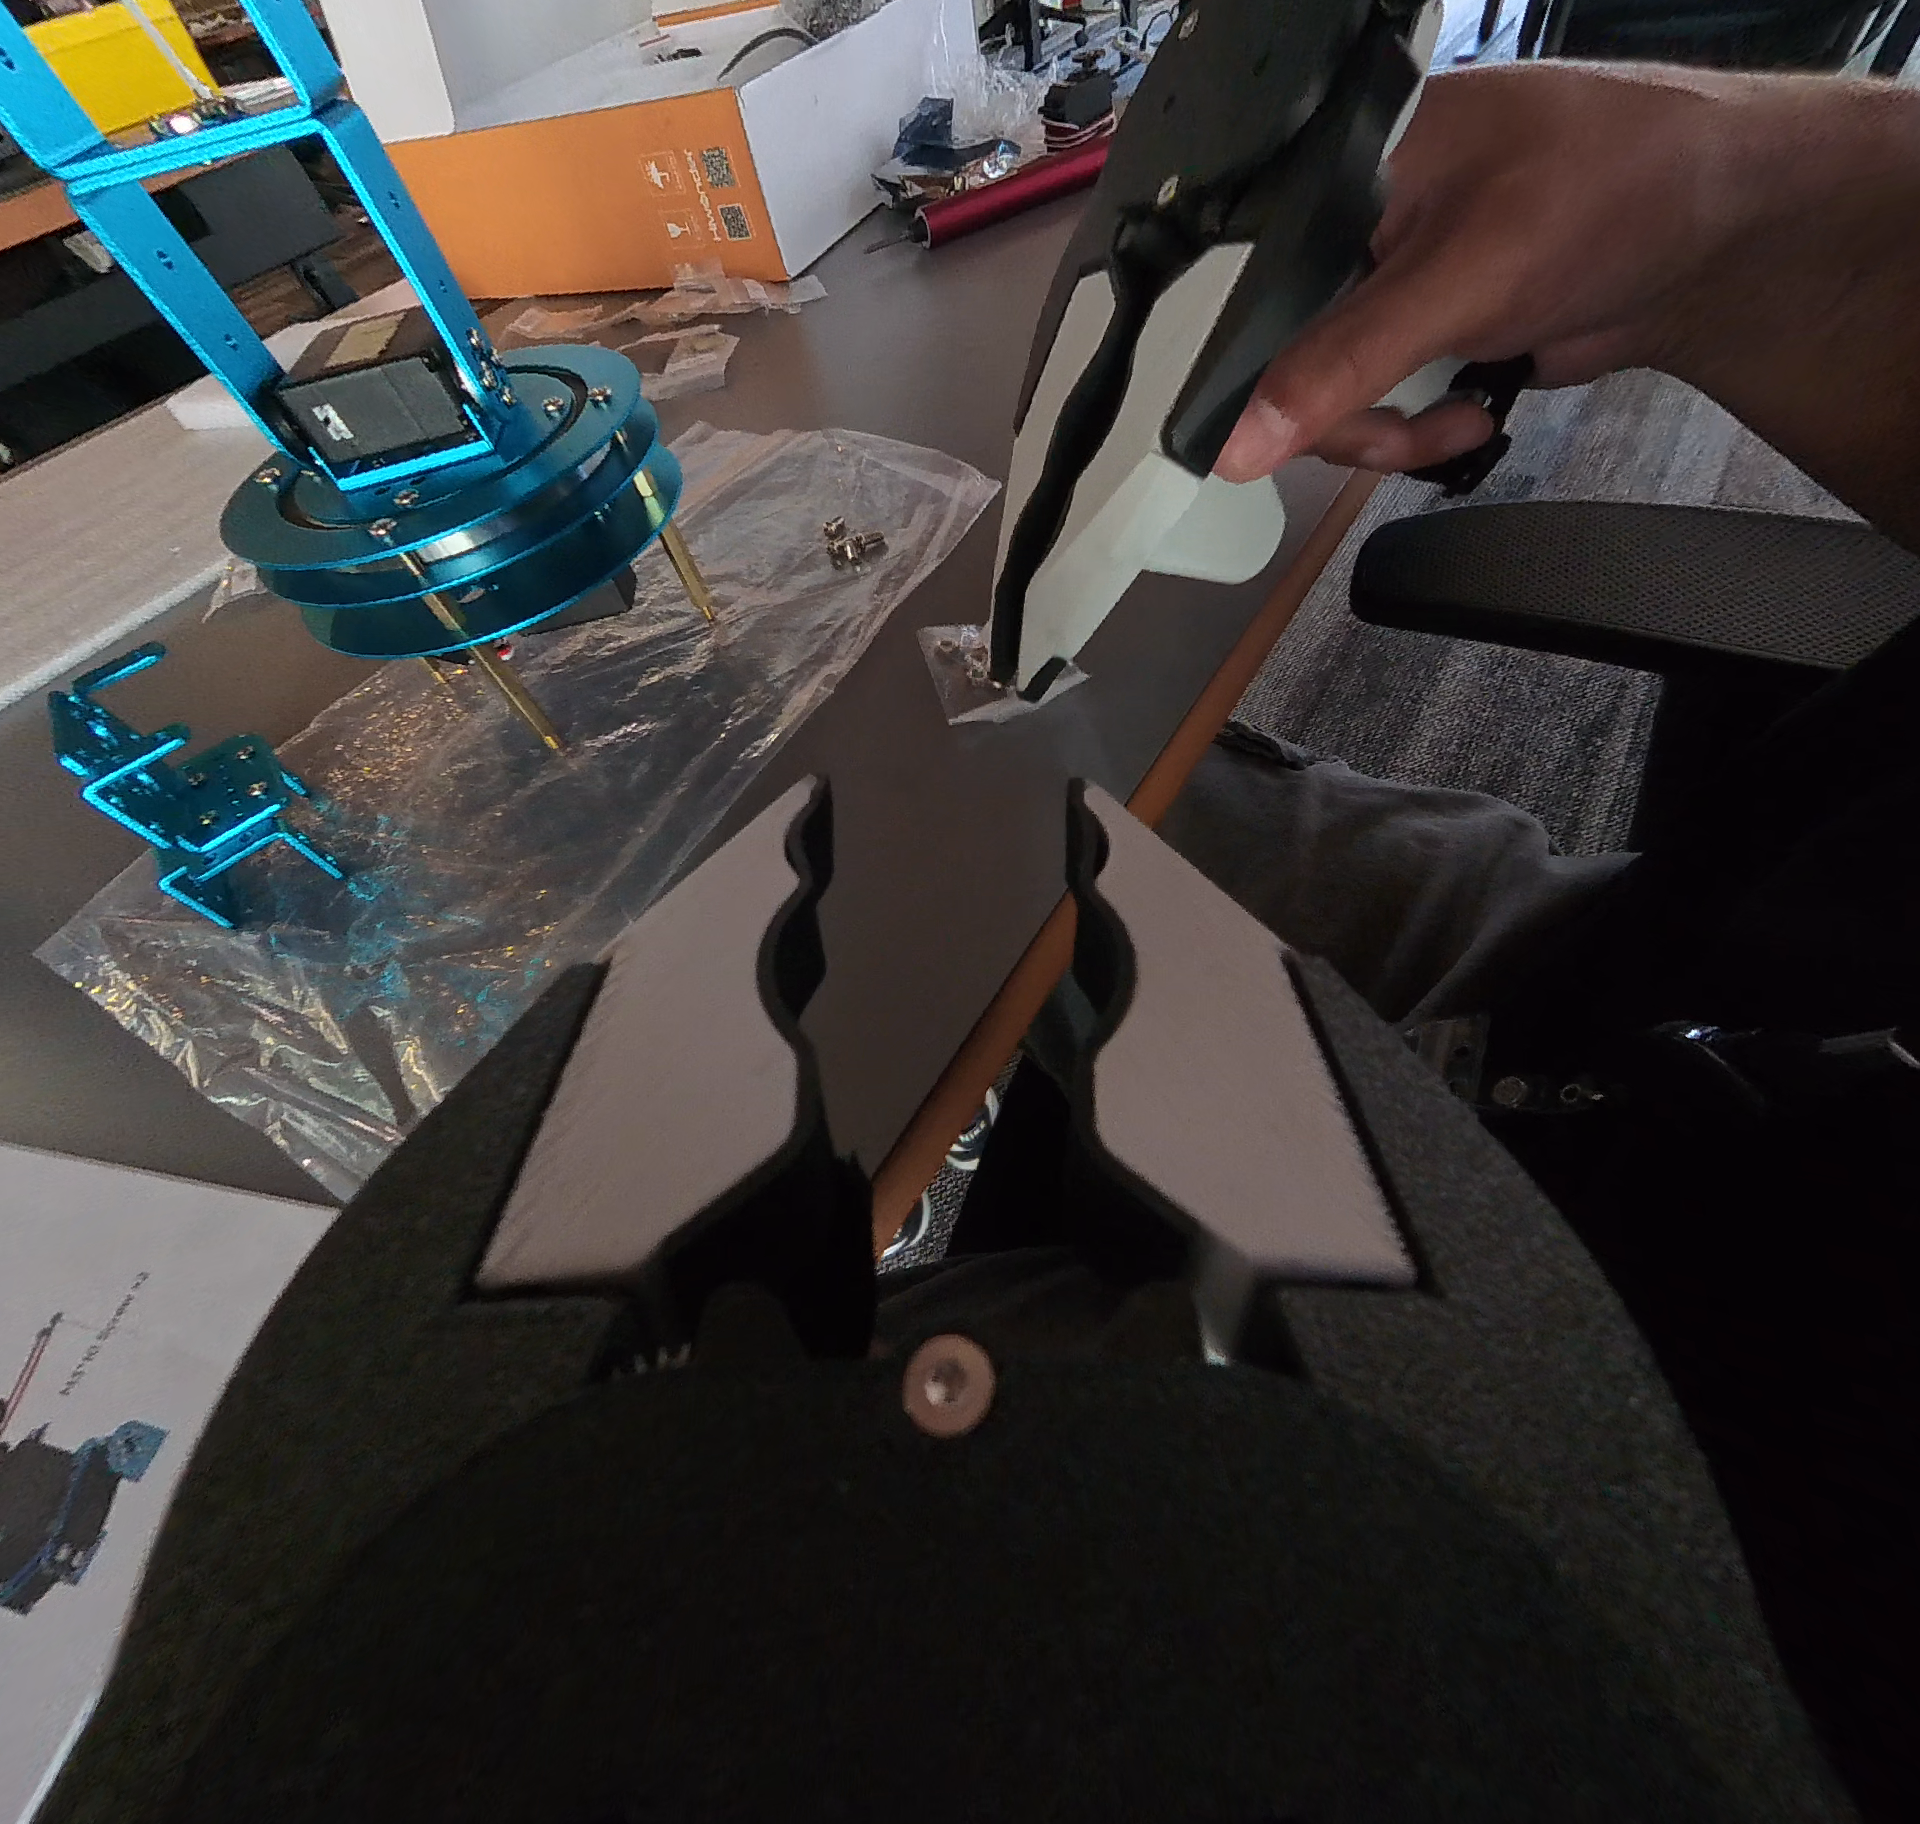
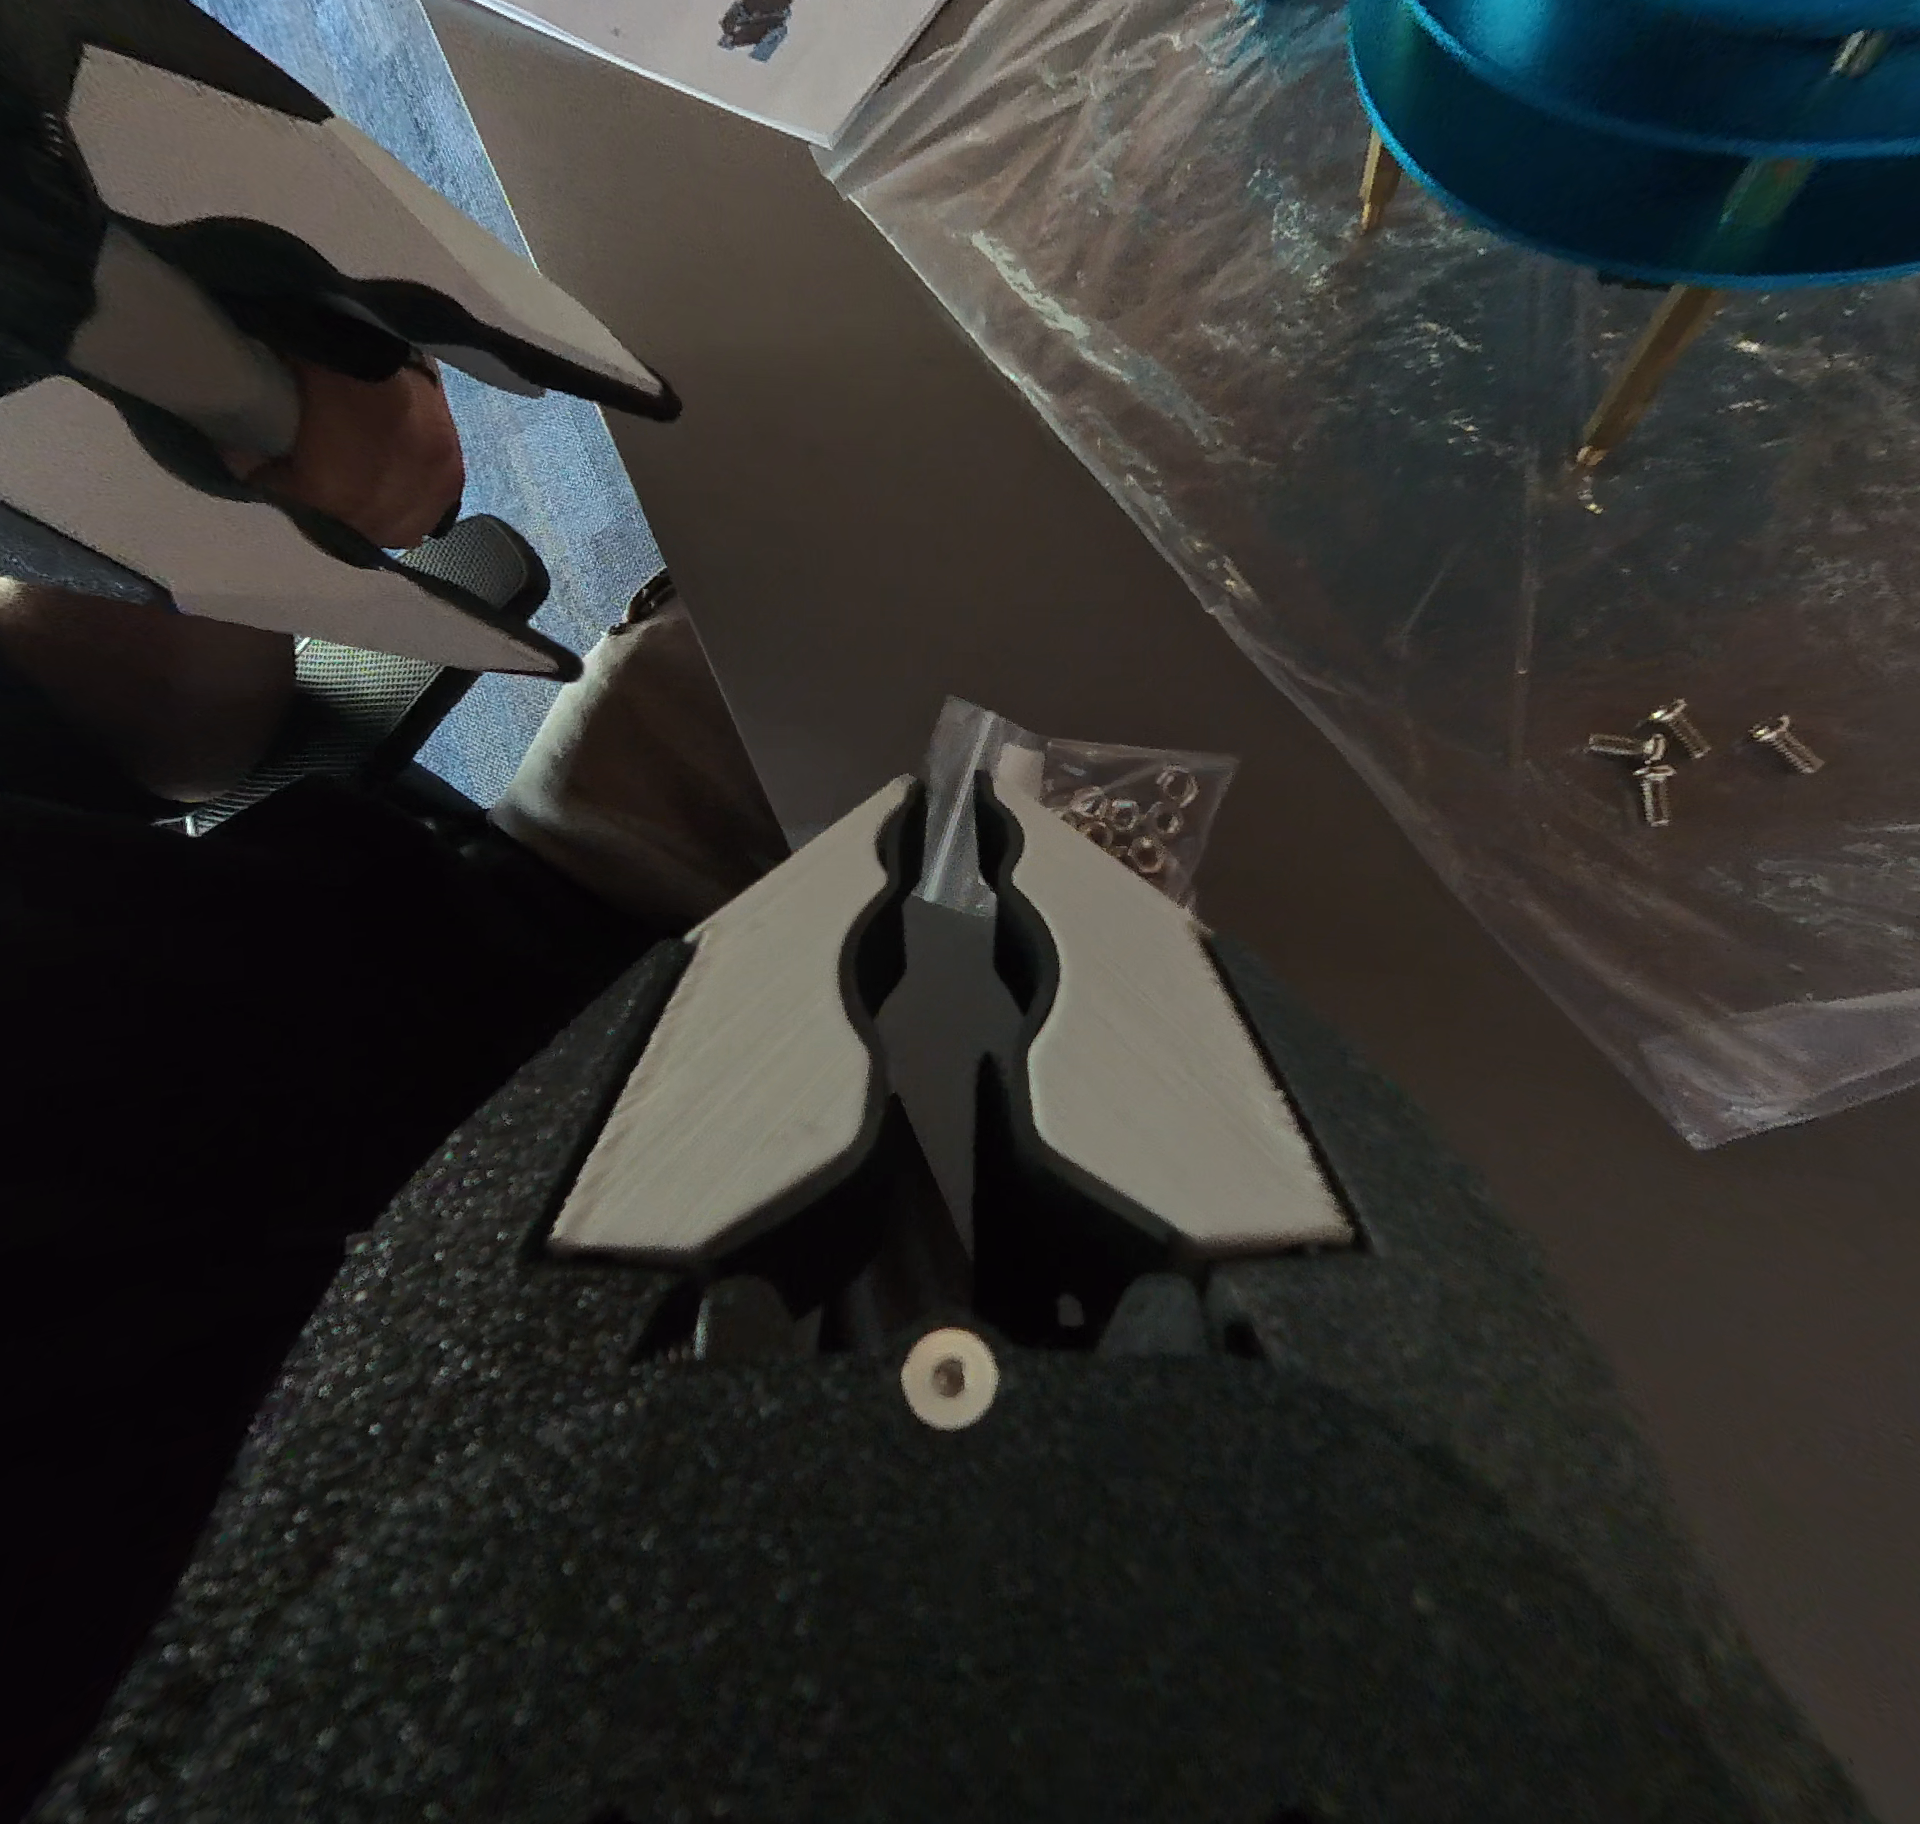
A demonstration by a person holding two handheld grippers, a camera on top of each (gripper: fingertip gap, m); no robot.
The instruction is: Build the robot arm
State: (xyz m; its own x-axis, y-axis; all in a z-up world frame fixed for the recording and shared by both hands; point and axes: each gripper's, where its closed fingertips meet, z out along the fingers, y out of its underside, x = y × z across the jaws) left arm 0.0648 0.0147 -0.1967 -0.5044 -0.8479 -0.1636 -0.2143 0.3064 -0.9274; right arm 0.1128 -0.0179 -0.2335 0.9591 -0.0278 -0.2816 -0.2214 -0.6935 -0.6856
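Note:
My right gripper (image 2: 948,787) is shut on the edge of a small clear plastic bag (image 2: 1132,808) of metal nuts that lies on the dark table (image 2: 831,424) near its front edge. In the left wrist view a hand holds that right gripper (image 1: 1023,683) tips-down on the bag (image 1: 961,657). My left gripper (image 1: 951,803) is open and empty, hovering over the table edge just short of the bag. It also shows in the right wrist view (image 2: 618,540), open, at the upper left.
A blue metal turntable base (image 1: 447,507) on brass standoffs stands on a clear plastic sheet (image 1: 520,839), with blue brackets (image 1: 177,798) and loose screws (image 1: 852,543) nearby. An orange-and-white box (image 1: 623,185), a red cylinder (image 1: 997,200), an instruction sheet (image 1: 104,1359) and a chair armrest (image 1: 1610,569) are around. About 7 centimeters separates my left fingertips from my right.

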